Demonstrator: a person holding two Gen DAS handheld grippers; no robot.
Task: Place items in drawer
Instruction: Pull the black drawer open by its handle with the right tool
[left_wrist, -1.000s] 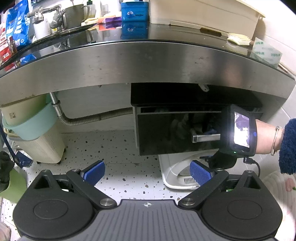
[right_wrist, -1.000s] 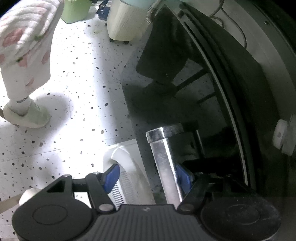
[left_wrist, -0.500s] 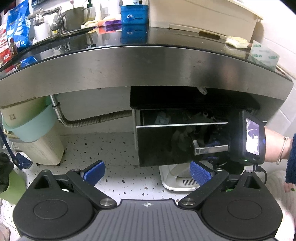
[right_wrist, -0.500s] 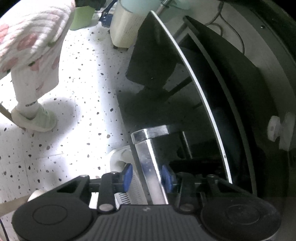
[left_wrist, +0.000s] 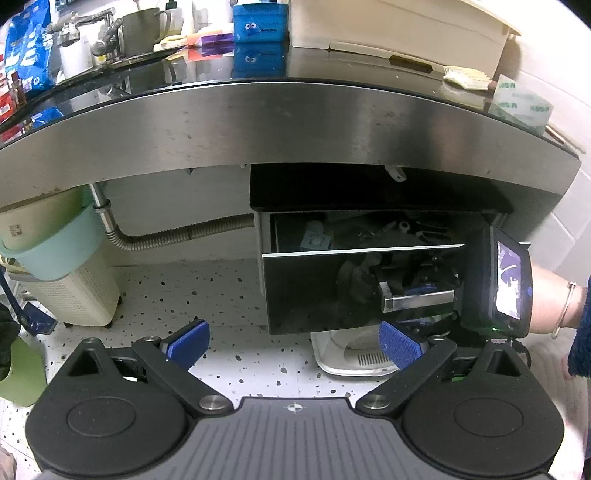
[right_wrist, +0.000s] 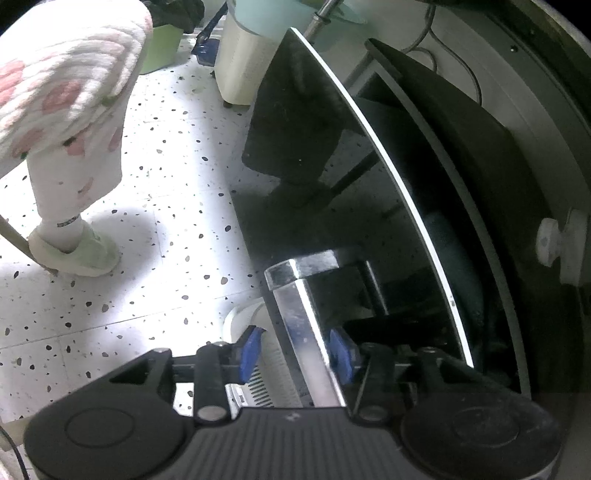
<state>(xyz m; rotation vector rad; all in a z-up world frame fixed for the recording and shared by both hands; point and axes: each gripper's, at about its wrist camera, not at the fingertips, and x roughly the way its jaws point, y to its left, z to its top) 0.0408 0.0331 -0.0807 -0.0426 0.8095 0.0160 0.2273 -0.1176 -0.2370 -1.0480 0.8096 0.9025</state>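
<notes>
Right tongs (right_wrist: 295, 350) clamp the drawer handle (right_wrist: 303, 321), a bar whose long axis runs straight ahead between the pads. The drawer (left_wrist: 362, 288), partly open (contents dim), lies ahead and right of the left tongs (left_wrist: 293, 338), which gape wide and empty; the right hand is nearer.

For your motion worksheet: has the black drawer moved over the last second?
Yes. The drawer has slid outward from under the steel counter edge, exposing its inside, pulled by the right gripper on its handle.
</notes>
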